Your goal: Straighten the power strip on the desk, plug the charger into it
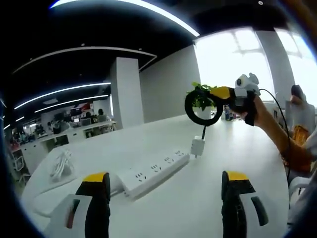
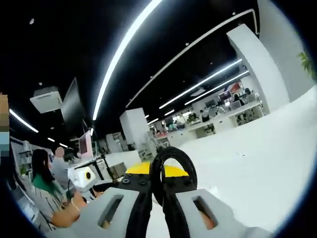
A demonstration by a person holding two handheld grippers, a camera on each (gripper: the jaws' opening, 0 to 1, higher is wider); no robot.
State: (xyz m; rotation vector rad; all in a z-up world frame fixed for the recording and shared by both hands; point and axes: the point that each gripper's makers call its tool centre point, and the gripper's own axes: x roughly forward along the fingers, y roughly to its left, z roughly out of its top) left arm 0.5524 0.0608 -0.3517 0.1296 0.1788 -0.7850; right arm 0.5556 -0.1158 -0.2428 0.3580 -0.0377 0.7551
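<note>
A white power strip (image 1: 153, 171) lies at an angle on the white desk (image 1: 237, 153), just ahead of my left gripper (image 1: 166, 179), whose yellow-tipped jaws stand wide open and hold nothing. A white charger (image 1: 197, 147) hangs on its black cable (image 1: 203, 106) right at the strip's far end. The cable is coiled in a loop, and my right gripper (image 1: 218, 95) holds it above the desk at the right. In the right gripper view the jaws of the right gripper (image 2: 157, 191) are shut on the black cable loop (image 2: 173, 166).
A bundle of white cord (image 1: 62, 166) lies at the desk's left end. A green potted plant (image 1: 202, 99) stands behind the cable loop. A person's arm (image 1: 277, 134) reaches in from the right. Seated people (image 2: 42, 186) and more desks (image 2: 218, 124) show in the background.
</note>
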